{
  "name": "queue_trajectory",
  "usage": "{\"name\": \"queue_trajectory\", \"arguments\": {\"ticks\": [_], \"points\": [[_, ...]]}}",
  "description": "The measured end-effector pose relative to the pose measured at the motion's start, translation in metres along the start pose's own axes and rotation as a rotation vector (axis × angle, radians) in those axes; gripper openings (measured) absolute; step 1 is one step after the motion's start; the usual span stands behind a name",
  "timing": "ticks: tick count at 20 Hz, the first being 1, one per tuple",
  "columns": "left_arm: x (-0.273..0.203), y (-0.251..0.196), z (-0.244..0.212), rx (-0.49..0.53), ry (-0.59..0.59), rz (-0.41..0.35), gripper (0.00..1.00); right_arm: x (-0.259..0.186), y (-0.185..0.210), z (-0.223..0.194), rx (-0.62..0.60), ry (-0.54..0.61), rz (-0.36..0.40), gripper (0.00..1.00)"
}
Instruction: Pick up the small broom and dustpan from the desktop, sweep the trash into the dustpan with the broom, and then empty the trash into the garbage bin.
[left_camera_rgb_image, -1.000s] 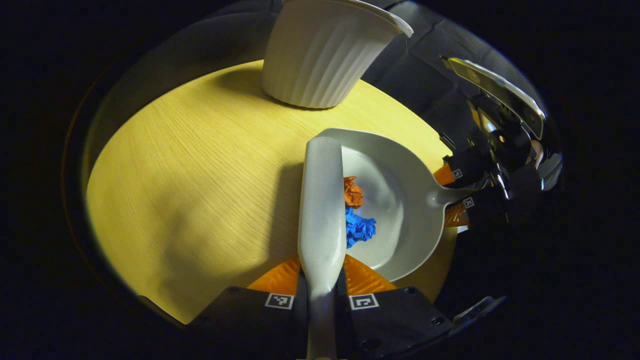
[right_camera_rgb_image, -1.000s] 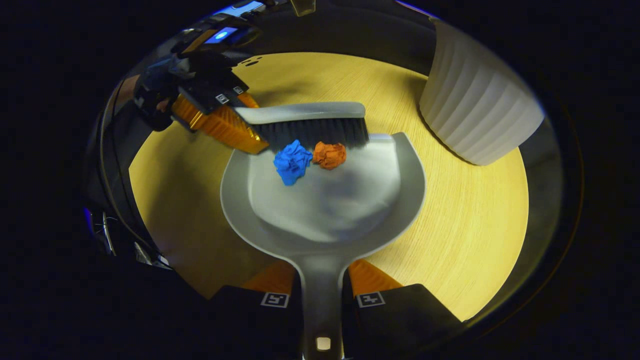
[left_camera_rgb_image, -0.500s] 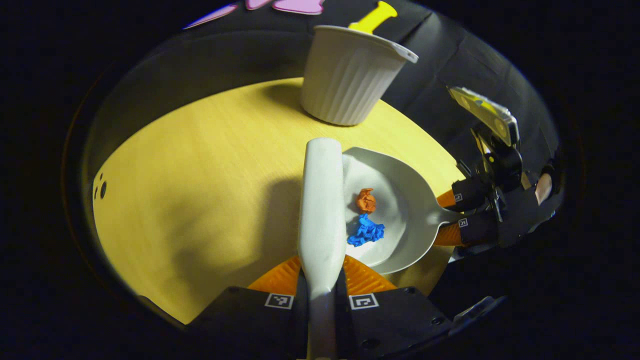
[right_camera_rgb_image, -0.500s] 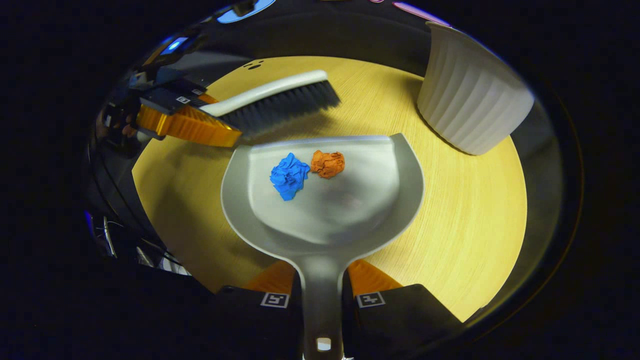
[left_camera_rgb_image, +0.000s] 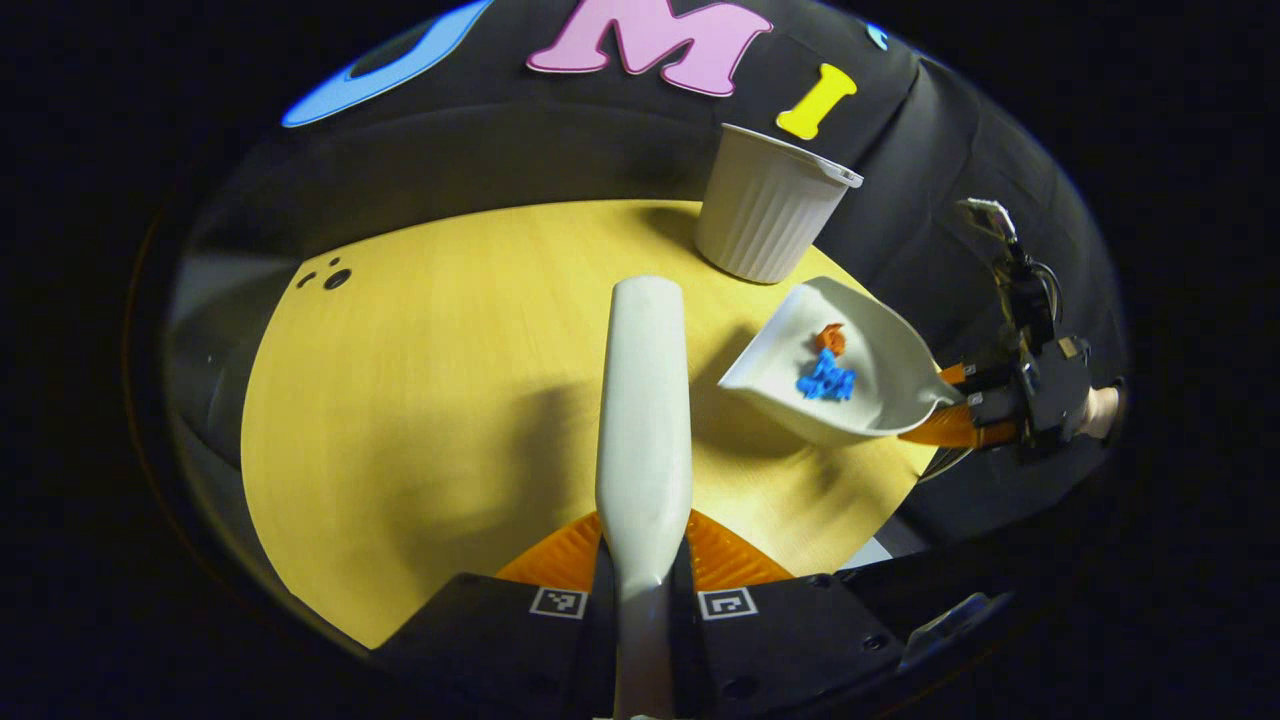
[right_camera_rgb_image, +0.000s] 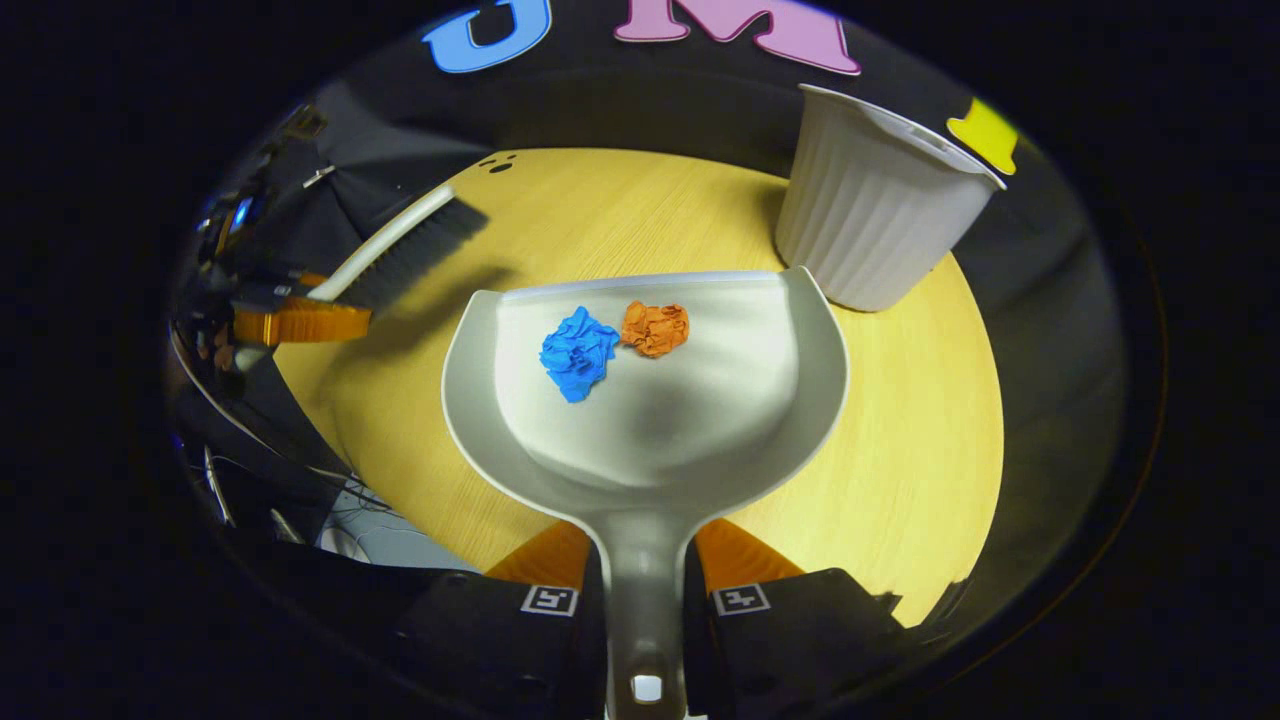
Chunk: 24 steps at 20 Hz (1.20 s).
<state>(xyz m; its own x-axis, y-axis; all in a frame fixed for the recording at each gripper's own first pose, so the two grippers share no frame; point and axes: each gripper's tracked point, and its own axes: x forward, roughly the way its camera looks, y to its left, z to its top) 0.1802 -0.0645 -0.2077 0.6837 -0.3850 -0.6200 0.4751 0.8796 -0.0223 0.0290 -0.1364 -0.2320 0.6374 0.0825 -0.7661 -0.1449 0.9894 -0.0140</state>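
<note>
My left gripper (left_camera_rgb_image: 644, 560) is shut on the handle of the small white broom (left_camera_rgb_image: 645, 420), which points forward above the round wooden table (left_camera_rgb_image: 430, 380). My right gripper (right_camera_rgb_image: 644, 570) is shut on the handle of the grey dustpan (right_camera_rgb_image: 690, 440), which is lifted off the table. A crumpled blue paper ball (right_camera_rgb_image: 577, 352) and an orange one (right_camera_rgb_image: 655, 327) lie in the pan. In the left gripper view the dustpan (left_camera_rgb_image: 880, 385) hangs tilted at the right, held by the right gripper (left_camera_rgb_image: 960, 405). In the right gripper view the broom (right_camera_rgb_image: 400, 252) is at the left, with the left gripper (right_camera_rgb_image: 300, 322) on it.
A white ribbed garbage bin (right_camera_rgb_image: 870, 225) stands upright at the table's far edge, just beyond the dustpan's right corner. The same bin (left_camera_rgb_image: 765, 215) is seen beyond the broom's tip in the left gripper view. A person's hand (left_camera_rgb_image: 1100, 410) holds the right gripper.
The broom has drawn back and up, away from the dustpan. The dustpan has been lifted off the table with both paper balls in it. Both cameras have risen and the bin looks farther.
</note>
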Motion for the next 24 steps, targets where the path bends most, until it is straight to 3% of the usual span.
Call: {"name": "queue_trajectory", "arguments": {"ticks": [5,8,12,16,17,18,24], "points": [[0.018,0.017,-0.044,-0.042,-0.020,0.014,0.26,-0.067,-0.027,0.023,0.076,-0.053,-0.027,0.34],[0.005,0.020,-0.045,-0.059,-0.024,0.029,0.26,-0.103,-0.048,0.046,0.149,-0.110,-0.038,0.34],[0.012,0.025,-0.042,-0.071,-0.020,0.047,0.26,-0.135,-0.086,0.081,0.171,-0.178,-0.106,0.34],[0.009,0.031,-0.044,-0.098,-0.038,0.061,0.26,-0.148,-0.111,0.116,0.200,-0.215,-0.138,0.34],[0.006,0.034,-0.046,-0.113,-0.043,0.062,0.26,-0.150,-0.118,0.125,0.195,-0.224,-0.149,0.29],[0.003,0.037,-0.046,-0.121,-0.050,0.068,0.26,-0.148,-0.121,0.135,0.194,-0.234,-0.155,0.34],[-0.009,0.053,-0.047,-0.151,-0.068,0.105,0.26,-0.128,-0.157,0.185,0.222,-0.261,-0.198,0.34]]}}
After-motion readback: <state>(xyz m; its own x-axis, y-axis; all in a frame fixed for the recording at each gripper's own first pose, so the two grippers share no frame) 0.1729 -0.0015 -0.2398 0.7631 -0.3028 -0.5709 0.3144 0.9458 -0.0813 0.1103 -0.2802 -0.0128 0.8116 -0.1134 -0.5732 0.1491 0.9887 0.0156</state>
